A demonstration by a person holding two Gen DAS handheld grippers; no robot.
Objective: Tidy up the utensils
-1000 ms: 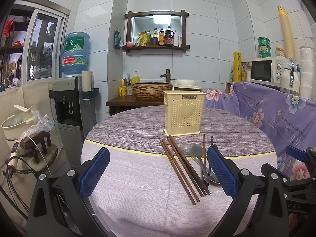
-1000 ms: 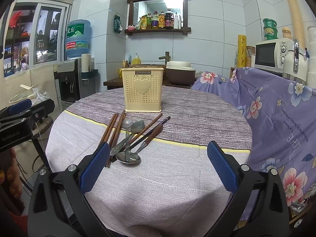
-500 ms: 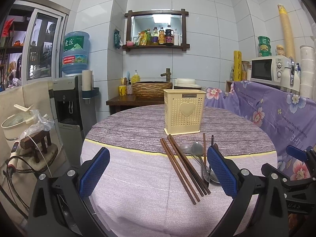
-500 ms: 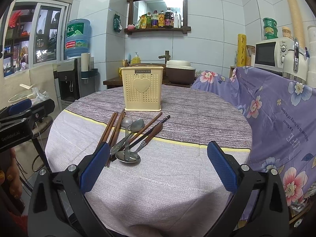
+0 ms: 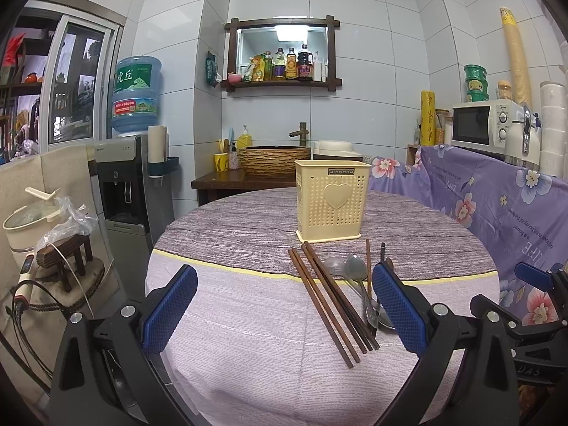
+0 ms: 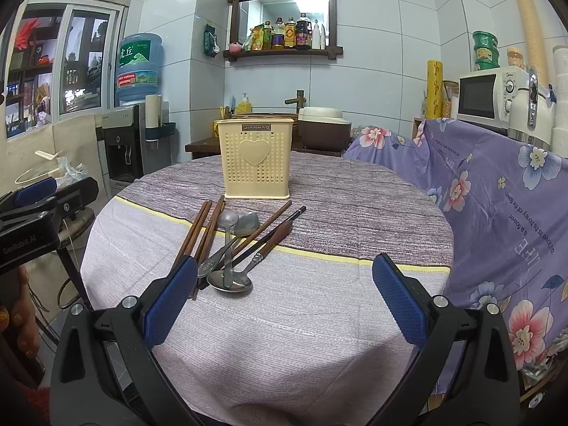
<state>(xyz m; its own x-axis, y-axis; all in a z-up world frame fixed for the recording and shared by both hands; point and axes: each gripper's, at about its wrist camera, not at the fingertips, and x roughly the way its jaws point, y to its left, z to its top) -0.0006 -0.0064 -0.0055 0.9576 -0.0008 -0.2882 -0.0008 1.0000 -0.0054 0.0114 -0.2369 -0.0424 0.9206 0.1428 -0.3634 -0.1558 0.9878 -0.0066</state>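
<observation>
On the round counter [image 5: 248, 319] under its lilac and grey striped cloth, the left tongs [image 5: 284, 310] hang low at the near edge, spread wide and holding nothing. Seen from them, the pile of utensils lies ahead and towards their right pad: four dark brown wooden chopsticks [image 5: 326, 301] run from near the holder back toward the camera, slanting rightward as they come. Just right of those, the grey metal spoons [image 5: 358, 284] lie partly hidden behind the right pad.

Beyond the pile stands the upright cream plastic utensil holder with a heart on its front [image 5: 332, 204], near the chopstick tips but not touching them.

The right tongs [image 6: 284, 298] are likewise spread wide and empty. From them, the pile lies ahead and to the left, with the chopsticks' near ends slipping behind the left pad. The spoons [image 6: 230, 259] cross one another here, one bowl lying nearest the camera, alongside two more sticks and a wooden-handled piece.

Neither side looks clearly nearer. The long axes point roughly at the holder, so a grasp across a shaft would seem to suit.
</observation>
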